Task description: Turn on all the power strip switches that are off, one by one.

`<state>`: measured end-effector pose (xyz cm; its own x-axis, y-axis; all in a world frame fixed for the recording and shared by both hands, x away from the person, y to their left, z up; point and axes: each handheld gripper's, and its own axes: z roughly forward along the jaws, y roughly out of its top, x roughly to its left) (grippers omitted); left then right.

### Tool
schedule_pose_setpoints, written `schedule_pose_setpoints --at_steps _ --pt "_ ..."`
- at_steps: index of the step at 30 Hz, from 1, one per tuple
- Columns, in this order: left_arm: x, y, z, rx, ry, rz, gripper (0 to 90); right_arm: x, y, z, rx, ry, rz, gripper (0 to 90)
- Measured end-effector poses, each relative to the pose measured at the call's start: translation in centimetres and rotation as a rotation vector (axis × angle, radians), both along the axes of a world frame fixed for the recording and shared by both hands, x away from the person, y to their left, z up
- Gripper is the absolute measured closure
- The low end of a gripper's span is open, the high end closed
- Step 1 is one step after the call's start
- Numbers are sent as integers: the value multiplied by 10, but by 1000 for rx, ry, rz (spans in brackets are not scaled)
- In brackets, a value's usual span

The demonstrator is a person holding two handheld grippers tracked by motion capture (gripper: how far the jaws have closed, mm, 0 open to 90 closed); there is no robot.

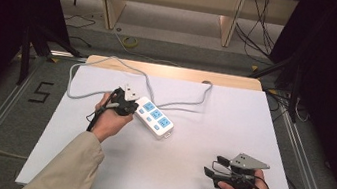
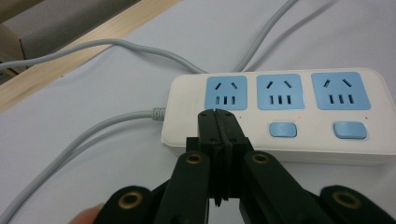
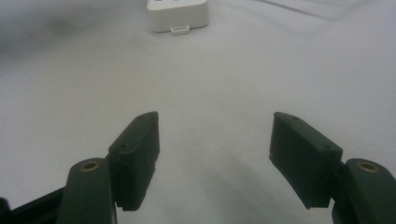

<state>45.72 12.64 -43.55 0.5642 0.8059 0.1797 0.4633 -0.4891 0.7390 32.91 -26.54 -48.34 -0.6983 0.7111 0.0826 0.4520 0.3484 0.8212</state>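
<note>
The power strip [image 1: 154, 116] lies left of the table's centre, long axis running 10 to 4 o'clock. The left gripper [image 2: 218, 116], jaws pressed together, touches its 10 o'clock end; the right gripper [image 3: 212, 154], jaws wide, waits well apart at 4 o'clock

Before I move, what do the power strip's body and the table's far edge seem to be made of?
Power strip: looks like smooth white moulded plastic with matte blue socket faces; faint sheen, rounded corners. Table edge: pale wood or wood-look laminate, going by its grain-like tan strip; hard to tell which.
</note>
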Motion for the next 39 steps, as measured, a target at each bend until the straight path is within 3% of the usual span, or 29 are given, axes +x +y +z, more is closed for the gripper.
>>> schedule_pose_setpoints --at_steps 11,39 --pt "11 -2 -1 -3 15 11 898 0 0 0 0 3 3 338" --pt "28 -16 -4 39 53 3 898 1 0 -1 3 6 6 338"
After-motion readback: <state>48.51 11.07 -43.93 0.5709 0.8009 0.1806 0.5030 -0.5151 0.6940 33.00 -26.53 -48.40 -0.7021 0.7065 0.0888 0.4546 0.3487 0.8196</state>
